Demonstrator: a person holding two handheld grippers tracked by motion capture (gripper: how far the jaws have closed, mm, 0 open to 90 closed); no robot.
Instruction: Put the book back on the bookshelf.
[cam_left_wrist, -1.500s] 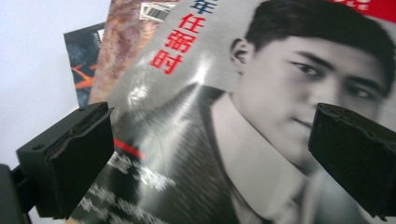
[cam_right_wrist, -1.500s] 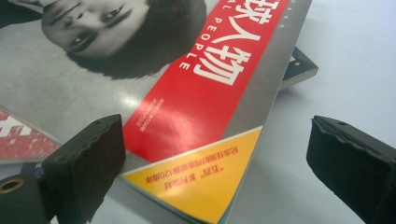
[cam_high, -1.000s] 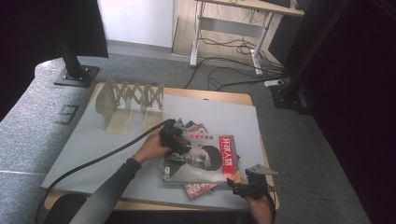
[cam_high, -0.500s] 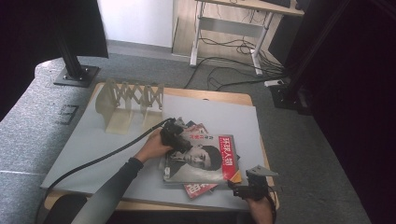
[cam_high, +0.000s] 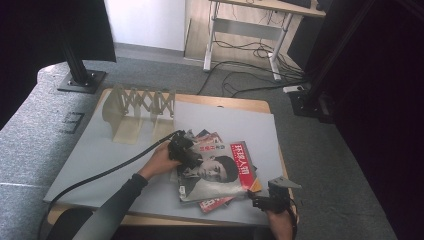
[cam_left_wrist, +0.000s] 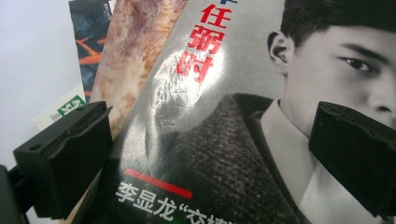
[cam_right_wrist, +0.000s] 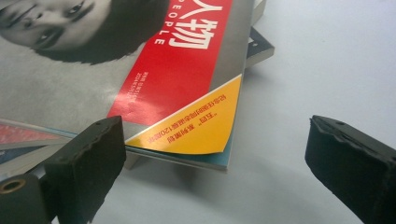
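Magazines stacked on the grey mat, none lifted or racked yet

Nearest, the right gripper (cam_high: 260, 201) waits with jaws spread wide at the near corner of the loose pile, level with the orange corner flap of the top glossy portrait-cover magazine (cam_high: 215, 172); on the pile's left edge the left gripper (cam_high: 181, 150) hovers released over that cover, holding nothing; beyond the pile, well apart, the pale wooden accordion rack (cam_high: 137, 107) stands empty; I judge sorting barely begun; the splayed lower magazines (cam_high: 216, 202) may snag.

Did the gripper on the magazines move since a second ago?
No. The left gripper sits at the same spot on the top magazine, just as far from the wooden rack in the high view.
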